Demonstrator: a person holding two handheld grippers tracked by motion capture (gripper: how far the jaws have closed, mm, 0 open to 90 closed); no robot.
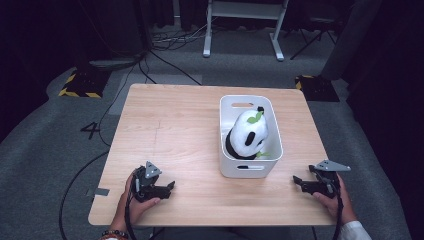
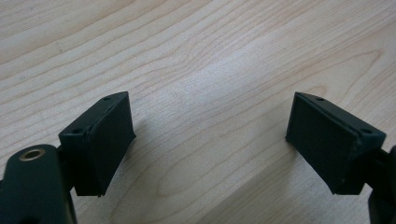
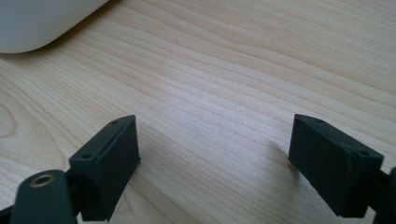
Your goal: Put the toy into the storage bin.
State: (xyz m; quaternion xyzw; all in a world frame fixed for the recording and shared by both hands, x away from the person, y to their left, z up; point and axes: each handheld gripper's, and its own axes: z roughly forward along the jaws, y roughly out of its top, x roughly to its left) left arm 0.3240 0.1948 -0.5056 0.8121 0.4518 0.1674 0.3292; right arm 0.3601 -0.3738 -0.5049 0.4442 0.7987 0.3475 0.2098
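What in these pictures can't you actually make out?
- High view: the lower body of the panda plush toy is hidden by the wall of the white bin.
- Right gripper view: the bin is cut off by the top and left edges.
- High view: the left tongs and right tongs are too small to judge their opening.

High view: from above the near edge, facing forward and down. Gripper views: close over the worktop (image 1: 190, 125), looking along the wood. Shared: the same worktop.

left gripper (image 1: 170, 186) lower left of frame, jaws spread wide, nothing between | right gripper (image 1: 298, 180) lower right, jaws spread wide, nothing between
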